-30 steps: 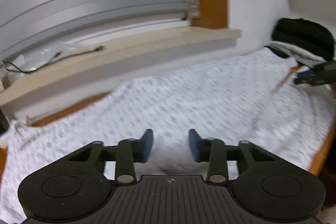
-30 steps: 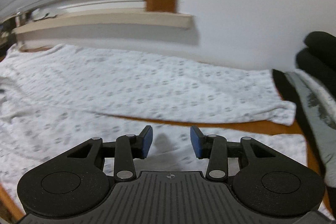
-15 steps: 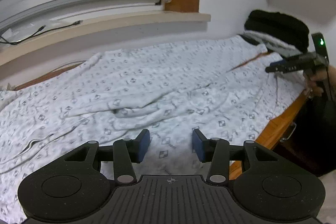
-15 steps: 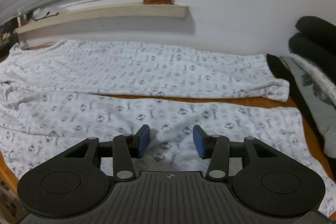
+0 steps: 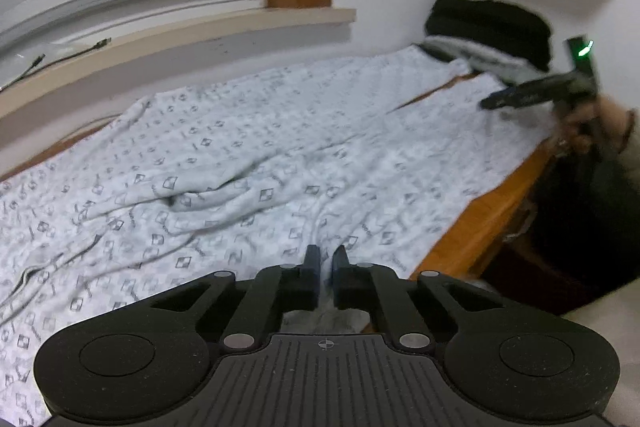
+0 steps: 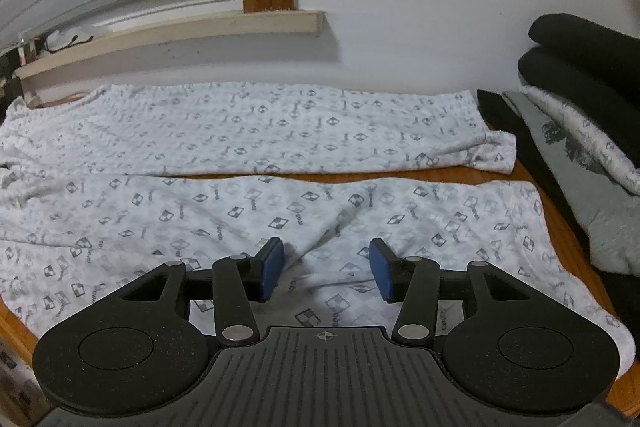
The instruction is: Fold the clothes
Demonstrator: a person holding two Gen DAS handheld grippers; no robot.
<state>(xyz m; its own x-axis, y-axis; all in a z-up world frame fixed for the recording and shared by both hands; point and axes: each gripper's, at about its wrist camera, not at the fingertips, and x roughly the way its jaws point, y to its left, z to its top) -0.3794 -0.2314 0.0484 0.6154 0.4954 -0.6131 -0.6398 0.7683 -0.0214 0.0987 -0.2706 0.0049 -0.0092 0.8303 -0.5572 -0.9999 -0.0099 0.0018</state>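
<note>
1. Change since the earlier frame: the left gripper (image 5: 326, 261) has drawn its jaws from wide to nearly together at the near edge of the patterned trousers (image 5: 248, 163); fabric appears pinched between them.
2. Right gripper (image 6: 326, 269): jaws half-wide, over the near leg, nothing gripped.
3. Patterned trousers: spread flat along the wooden surface (image 6: 560, 223), waist toward the left, both legs running right, a strip of wood between them.
4. Handling, judged: light, soft, limp knit; creases and sags, slides easily on wood. Take hold at hem and waistband edges, pinching both layers.
5. Adjacent: folded clothes stack (image 6: 588, 75), well right.
</note>
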